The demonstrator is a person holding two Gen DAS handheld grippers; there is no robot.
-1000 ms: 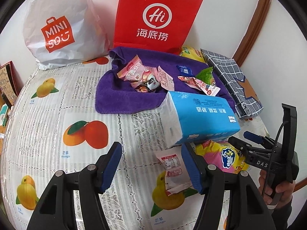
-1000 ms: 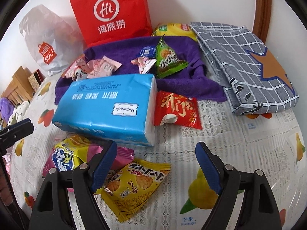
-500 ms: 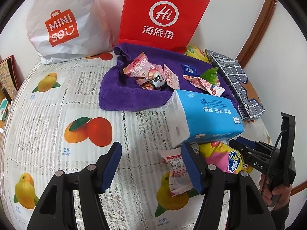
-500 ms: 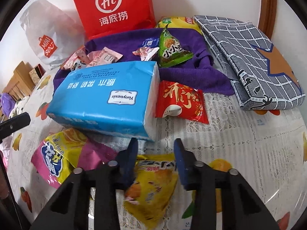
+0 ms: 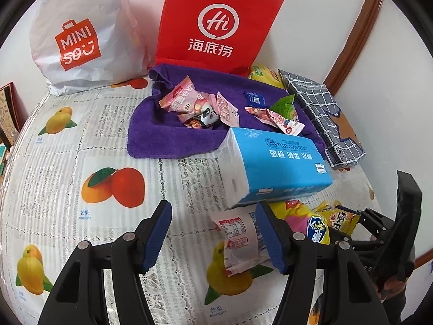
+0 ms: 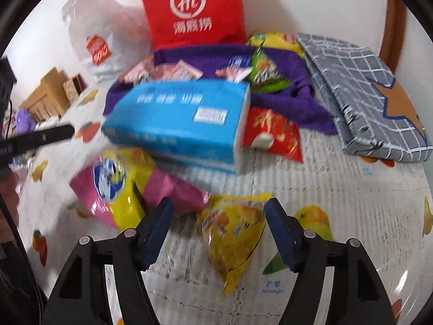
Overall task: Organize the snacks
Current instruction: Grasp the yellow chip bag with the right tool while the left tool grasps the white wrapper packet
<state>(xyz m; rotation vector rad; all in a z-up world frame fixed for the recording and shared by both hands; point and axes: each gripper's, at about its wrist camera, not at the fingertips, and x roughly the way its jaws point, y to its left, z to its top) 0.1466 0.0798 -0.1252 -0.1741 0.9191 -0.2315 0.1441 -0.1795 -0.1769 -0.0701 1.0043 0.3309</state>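
My right gripper (image 6: 219, 216) hangs low over the tablecloth, its jaws opening. A yellow biscuit packet (image 6: 235, 233) lies between the blue pads, which no longer press on it. This view is blurred. From the left wrist view, the right gripper (image 5: 376, 224) and the yellow packet (image 5: 342, 216) show at the right edge. My left gripper (image 5: 213, 227) stands open above the cloth with nothing between its fingers. A white and pink packet (image 5: 238, 243) lies by its right finger (image 5: 270, 241). Several small snacks (image 5: 200, 105) sit on a purple towel (image 5: 162, 138).
A blue tissue pack (image 6: 184, 119) lies mid-table, a pink and yellow chip bag (image 6: 121, 187) in front of it and a red packet (image 6: 273, 135) to its right. A red bag (image 5: 216, 24) and white bag (image 5: 81, 35) stand against the wall. Folded grey cloth (image 6: 360, 92) lies right.
The right gripper shut on the yellow packet half a second ago and has since spread its jaws again; the packet has turned point-down. The left gripper has kept still and open.
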